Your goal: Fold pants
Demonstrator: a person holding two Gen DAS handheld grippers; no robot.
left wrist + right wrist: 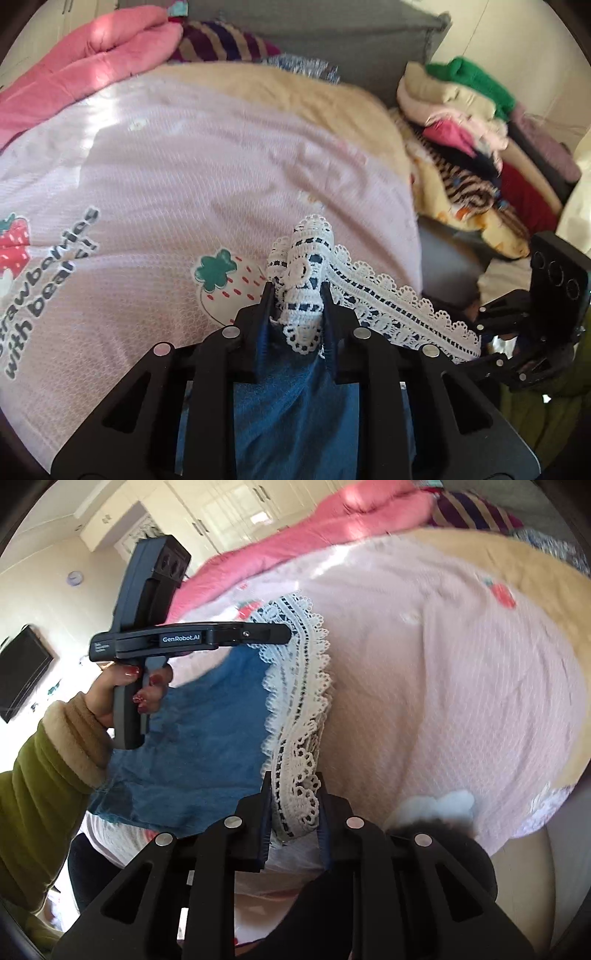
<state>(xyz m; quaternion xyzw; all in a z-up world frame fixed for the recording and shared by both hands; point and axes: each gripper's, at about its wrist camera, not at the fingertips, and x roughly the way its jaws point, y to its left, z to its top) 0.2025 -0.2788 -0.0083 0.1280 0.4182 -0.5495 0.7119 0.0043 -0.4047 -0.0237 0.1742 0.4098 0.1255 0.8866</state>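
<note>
The blue soft-cloth pants with a white crocheted lace hem [207, 746] hang between the two claws over the bed with the pale pink waffle-textured cover printed with strawberries [177, 177]; their lace edge runs from one claw to the other, just above the cover.

On the left, the left claw [297, 295] is clenched on a bunched end of the lace hem, its black fingers [266, 295] pressing the white crochet from both sides, and blue cloth falls away beneath them. From the right wrist view this same claw [284, 633] reaches in side-on, held by a hand [125, 690] in a green sleeve with a fleecy cuff [44, 771].

To the right, the right claw [293, 797] is grasping the other end of the lace band, with the crochet folded between its pads.

The pants look light and limp: they sag and wrinkle between the two holds and will not keep any shape by themselves, so a fold will likely need to be laid down on the bed and not made in the air. The lace is openwork, which can snag on a finger edge or stretch if pulled hard, though its rough texture probably gives a surer hold than the smooth blue cloth. Holding at the two hem corners, as now, seems the sensible place, since it keeps the edge taut and straight. A pile of mixed folded clothes [469, 122] sits at the far right of the bed.
</note>
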